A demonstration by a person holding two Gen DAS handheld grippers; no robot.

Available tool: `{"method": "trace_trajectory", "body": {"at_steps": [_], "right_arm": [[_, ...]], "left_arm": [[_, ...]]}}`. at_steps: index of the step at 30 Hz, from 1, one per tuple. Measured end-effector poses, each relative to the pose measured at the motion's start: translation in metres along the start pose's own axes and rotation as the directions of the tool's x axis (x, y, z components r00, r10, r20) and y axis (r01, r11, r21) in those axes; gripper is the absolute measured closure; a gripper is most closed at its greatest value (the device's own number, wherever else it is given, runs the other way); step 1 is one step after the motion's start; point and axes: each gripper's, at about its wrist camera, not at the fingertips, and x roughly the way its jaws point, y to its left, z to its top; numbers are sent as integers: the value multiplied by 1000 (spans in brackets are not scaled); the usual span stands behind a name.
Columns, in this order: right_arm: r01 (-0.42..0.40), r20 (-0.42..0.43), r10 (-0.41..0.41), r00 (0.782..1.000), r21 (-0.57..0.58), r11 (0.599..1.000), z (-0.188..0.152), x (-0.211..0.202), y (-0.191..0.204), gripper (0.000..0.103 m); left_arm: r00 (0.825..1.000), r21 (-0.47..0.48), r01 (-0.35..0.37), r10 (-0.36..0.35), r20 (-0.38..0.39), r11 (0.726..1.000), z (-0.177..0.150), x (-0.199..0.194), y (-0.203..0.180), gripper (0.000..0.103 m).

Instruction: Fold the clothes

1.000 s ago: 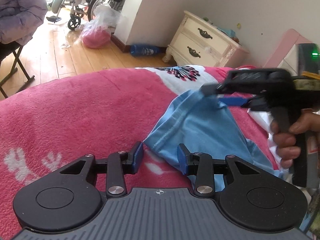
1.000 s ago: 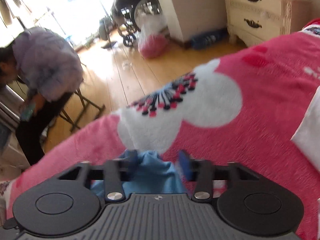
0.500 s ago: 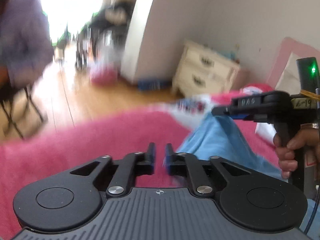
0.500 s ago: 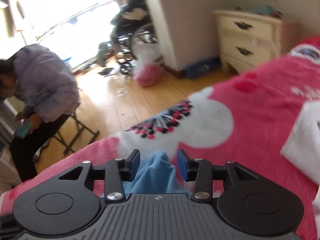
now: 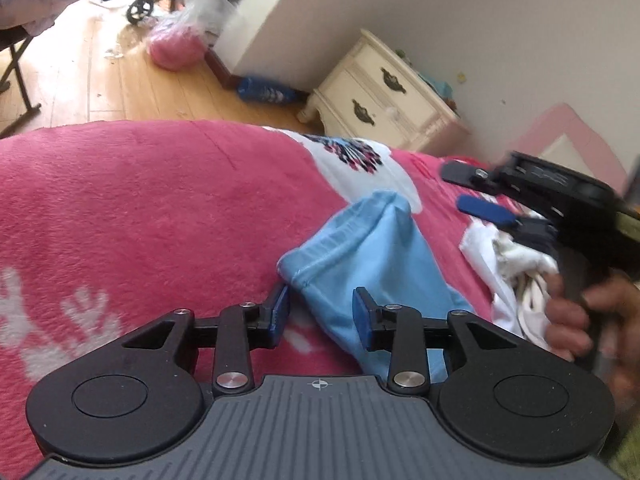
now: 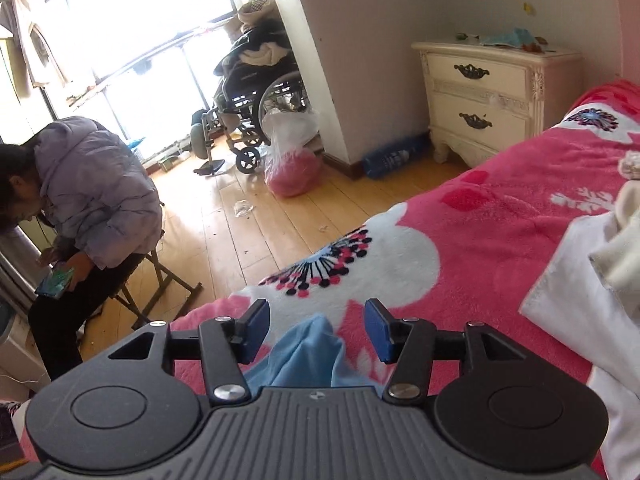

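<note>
The light-blue garment [image 5: 372, 256] lies bunched on the pink blanket [image 5: 160, 208] that covers the bed, its hemmed edge peaked up toward the far side. Our left gripper [image 5: 320, 314] sits at its near edge with the jaws parted — the hem lies between the blue pads, close against them, but we cannot tell whether they press on it. Our right gripper [image 6: 316, 330] has just been opening; a fold of the blue cloth rises between its pads and neither pad touches it, so the cloth is released. In the left wrist view this gripper shows at the right, held in our right hand [image 5: 576, 320], just above a heap of white clothes [image 5: 508, 264]. Farther off, a cream nightstand [image 6: 488, 96] stands against the wall, a bag with something pink inside [image 6: 292, 160] rests on the wooden floor — and a seated person [image 6: 84, 200] bends over a phone at the left.
</note>
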Motion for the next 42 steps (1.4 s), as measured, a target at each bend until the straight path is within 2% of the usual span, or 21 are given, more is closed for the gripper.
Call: {"method": "trace_trajectory", "body": {"at_steps": [2,4,6,9,12,15,16,17,18,19,20,23,27,31,35,39,42], "right_arm": [[-34,-19,34,999,-6,999,-1,-8,4,49],[-83,-79,82,994,-19,996,1,-10,11,49],[-126,-158,124,980,-3,992,5,-8,17,49],[-158,-277,174,945,81,984,9,3,18,48],[-169,-340,221,914,177,970,8,15,15,48],[-140,-386,195,902,167,976,0,29,17,49],[-133,-411,190,892,162,978,-4,33,19,54],[-125,-424,185,886,167,978,-8,35,19,67],[-123,-428,189,884,177,977,-10,37,19,75],[-120,-433,192,881,187,975,-13,39,18,92],[-115,-424,187,886,188,975,-15,38,18,97],[-115,-393,183,901,190,975,-16,33,16,99],[-131,-343,194,919,197,972,-6,28,15,99],[-175,-305,238,922,220,960,6,29,16,99],[-201,-302,263,916,219,955,9,39,26,99],[-209,-303,269,914,215,954,8,49,33,99],[-203,-310,258,915,199,959,4,57,38,99]], "left_arm": [[999,-8,-16,16,32,1000,0,-2,-2,97],[996,52,-21,17,86,998,0,-9,-10,98],[988,173,-32,5,153,984,-6,-18,-25,97],[985,322,-57,0,173,945,-19,-16,-44,97],[984,438,-93,15,178,894,-34,-11,-58,97],[984,517,-103,11,179,850,-45,-10,-67,97],[985,526,-98,8,172,845,-47,-12,-67,97],[986,534,-95,5,168,840,-49,-12,-68,97],[985,543,-97,3,172,834,-50,-12,-69,97],[984,553,-101,1,177,827,-51,-13,-70,97],[982,566,-108,1,186,817,-52,-14,-71,97],[981,581,-117,4,192,805,-53,-15,-71,95],[984,571,-109,9,175,814,-49,-15,-68,81],[993,541,-61,-2,115,839,-42,-18,-59,81],[999,492,-8,-14,41,870,-43,-18,-52,78],[997,394,69,-56,-43,916,-41,-16,-42,76],[995,312,93,-77,-63,946,-40,-17,-33,79]]}}
